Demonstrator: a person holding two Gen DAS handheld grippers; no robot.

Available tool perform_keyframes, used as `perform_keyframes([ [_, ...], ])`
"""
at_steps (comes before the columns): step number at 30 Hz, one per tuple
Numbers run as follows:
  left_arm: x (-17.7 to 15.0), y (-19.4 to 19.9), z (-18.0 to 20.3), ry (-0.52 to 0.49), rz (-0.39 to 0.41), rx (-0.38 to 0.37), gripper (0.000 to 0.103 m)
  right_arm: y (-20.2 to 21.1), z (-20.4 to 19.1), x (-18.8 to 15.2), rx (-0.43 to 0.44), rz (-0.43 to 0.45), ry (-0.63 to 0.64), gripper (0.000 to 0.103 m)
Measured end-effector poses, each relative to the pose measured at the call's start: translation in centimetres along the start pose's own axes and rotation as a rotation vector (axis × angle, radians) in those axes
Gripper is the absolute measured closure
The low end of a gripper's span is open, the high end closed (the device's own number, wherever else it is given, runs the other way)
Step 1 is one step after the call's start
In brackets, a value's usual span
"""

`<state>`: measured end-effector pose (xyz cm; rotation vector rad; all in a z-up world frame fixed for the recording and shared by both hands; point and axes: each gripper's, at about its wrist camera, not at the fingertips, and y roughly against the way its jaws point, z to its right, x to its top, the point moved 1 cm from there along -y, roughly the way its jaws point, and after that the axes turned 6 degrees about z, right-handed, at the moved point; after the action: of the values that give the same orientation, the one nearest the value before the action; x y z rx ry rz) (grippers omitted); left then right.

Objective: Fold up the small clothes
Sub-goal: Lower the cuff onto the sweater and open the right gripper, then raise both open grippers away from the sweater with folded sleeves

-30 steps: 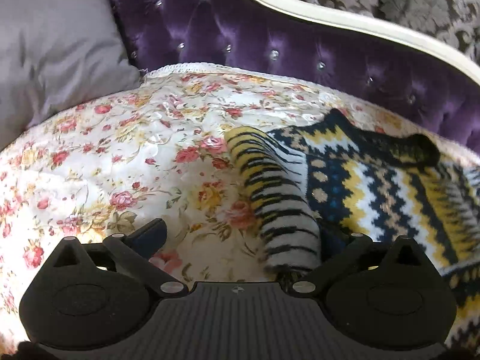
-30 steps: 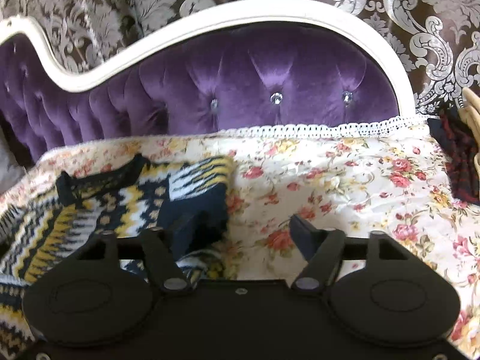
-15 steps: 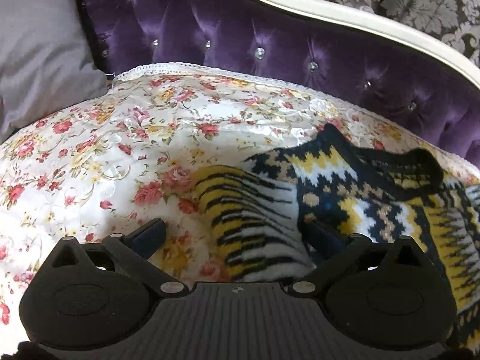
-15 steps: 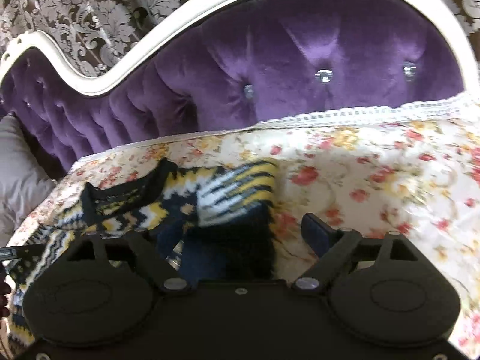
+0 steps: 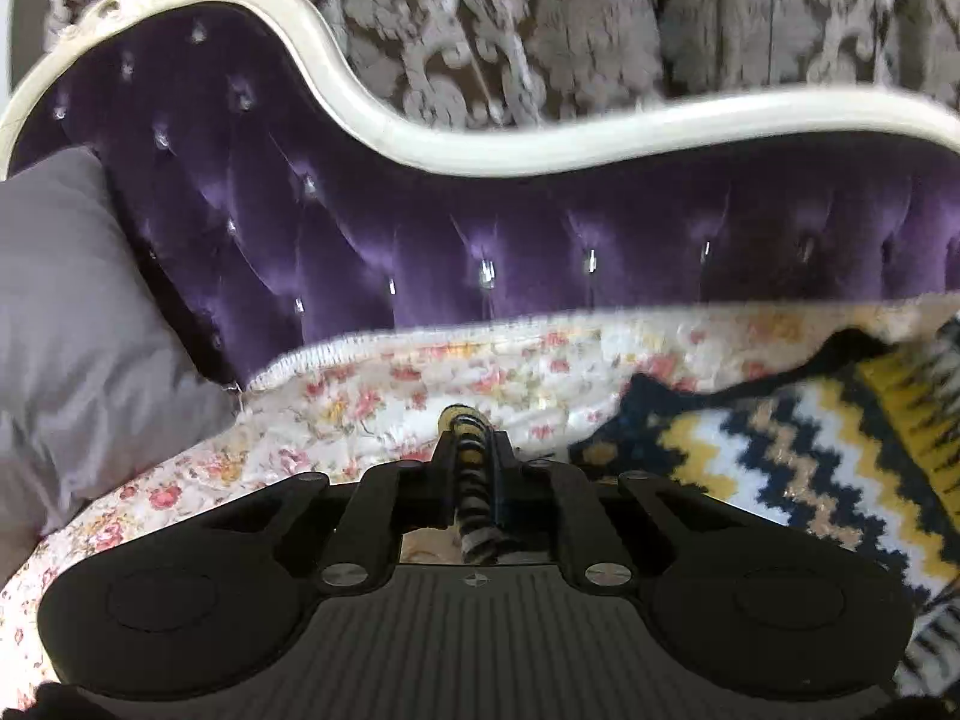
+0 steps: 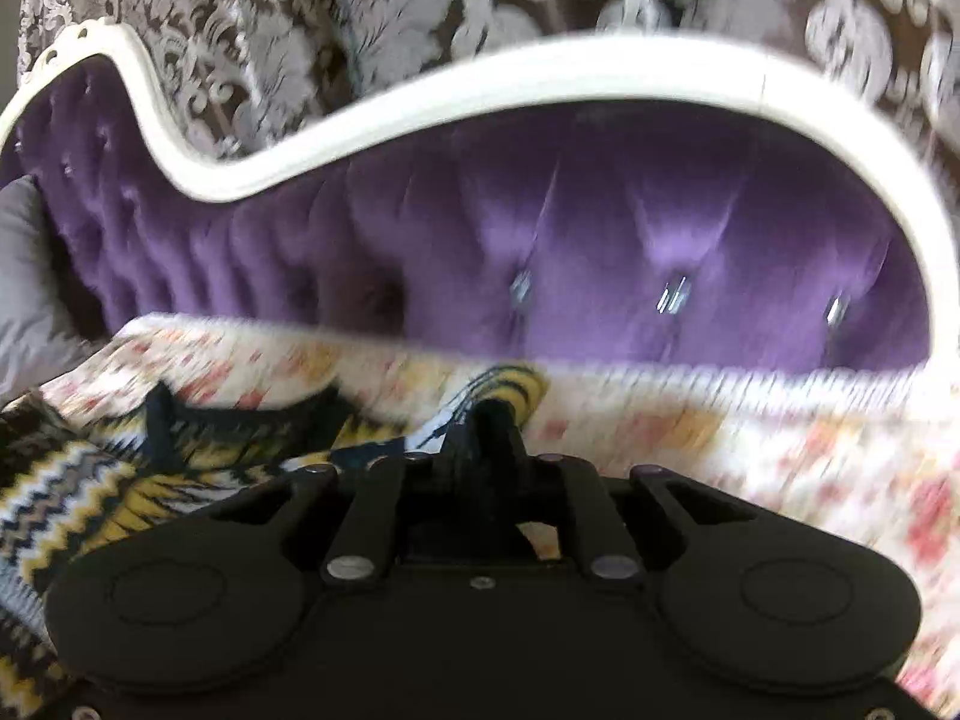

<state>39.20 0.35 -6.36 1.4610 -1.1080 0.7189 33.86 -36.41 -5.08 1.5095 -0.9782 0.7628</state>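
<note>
The left gripper (image 5: 471, 438) has its jaws pressed nearly together on a striped sleeve (image 5: 469, 462) of the sweater (image 5: 798, 456), a bunched fold of yellow, black and white knit squeezed between them. The rest of the sweater spreads out to the right of this gripper on the flowered cover (image 5: 384, 384), its dark neckline farther ahead on the right.

The right gripper (image 6: 489, 420) is closing, its jaws almost together on the sweater's other edge (image 6: 510, 387), where yellow and black stripes poke out past the fingertips. The sweater's body (image 6: 90, 480) lies to the left of this gripper.

Ahead of both grippers stands the purple tufted backrest (image 5: 480, 228) with a white frame (image 5: 540, 144). A grey pillow (image 5: 72, 312) lies left of the left gripper. No writing or label can be read anywhere.
</note>
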Motion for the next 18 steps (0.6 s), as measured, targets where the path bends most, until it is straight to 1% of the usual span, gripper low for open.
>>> perform_keyframes([
  [2, -1.0, -1.6, -0.2, 0.030, -0.115, -0.004, 0.089, -1.3, 0.7, -0.5, -0.013, -0.043, -0.028, 0.085],
  [3, -1.7, -1.8, -0.3, 0.036, -0.148, 0.000, 0.087, -2.0, 1.0, -1.0, -0.026, -0.081, -0.031, 0.083],
  [4, -1.9, -1.4, -0.5, 0.030, -0.117, 0.004, 0.086, -2.7, 1.3, -1.7, -0.028, -0.136, -0.051, 0.081],
  [5, -2.1, -1.1, -0.5, 0.005, -0.118, 0.015, 0.079, -2.8, 1.7, -2.2, -0.023, -0.150, -0.077, 0.072],
  [6, -2.3, -0.9, -0.7, -0.017, -0.118, 0.035, 0.076, -2.4, 2.1, -2.5, -0.027, -0.123, -0.102, 0.063],
  [7, -2.5, -0.6, -1.2, -0.024, -0.121, 0.049, 0.074, -2.0, 2.7, -2.5, -0.038, -0.118, -0.124, 0.053],
  [8, -2.6, -0.5, -1.7, -0.018, -0.132, 0.058, 0.073, -1.6, 3.3, -2.5, -0.050, -0.113, -0.146, 0.038],
  [9, -2.8, -0.4, -2.5, -0.004, -0.140, 0.075, 0.072, -1.2, 3.8, -2.5, -0.059, -0.106, -0.161, 0.032],
  [10, -3.0, -0.3, -3.2, -0.001, -0.149, 0.101, 0.070, -0.8, 4.4, -2.4, -0.072, -0.100, -0.176, 0.032],
  [11, -3.3, -0.3, -4.0, -0.003, -0.180, 0.129, 0.070, -0.2, 4.9, -2.4, -0.090, -0.093, -0.191, 0.032],
  [13, -3.4, -0.1, -5.7, 0.037, -0.200, 0.151, 0.070, 1.1, 5.3, -2.0, -0.109, -0.074, -0.214, 0.032],
  [14, -3.4, 0.3, -6.4, 0.060, -0.209, 0.176, 0.071, 1.8, 5.3, -1.8, -0.108, -0.059, -0.215, 0.032],
  [16, -2.8, 1.9, -7.5, 0.137, -0.170, 0.213, 0.070, 3.2, 4.6, -1.3, -0.098, -0.029, -0.193, 0.032],
  [17, -2.4, 2.9, -7.6, 0.167, -0.140, 0.208, 0.067, 3.9, 3.9, -1.1, -0.088, -0.014, -0.174, 0.032],
  [18, -2.0, 3.6, -7.3, 0.174, -0.121, 0.188, 0.064, 4.3, 3.1, -1.0, -0.077, -0.001, -0.156, 0.032],
])
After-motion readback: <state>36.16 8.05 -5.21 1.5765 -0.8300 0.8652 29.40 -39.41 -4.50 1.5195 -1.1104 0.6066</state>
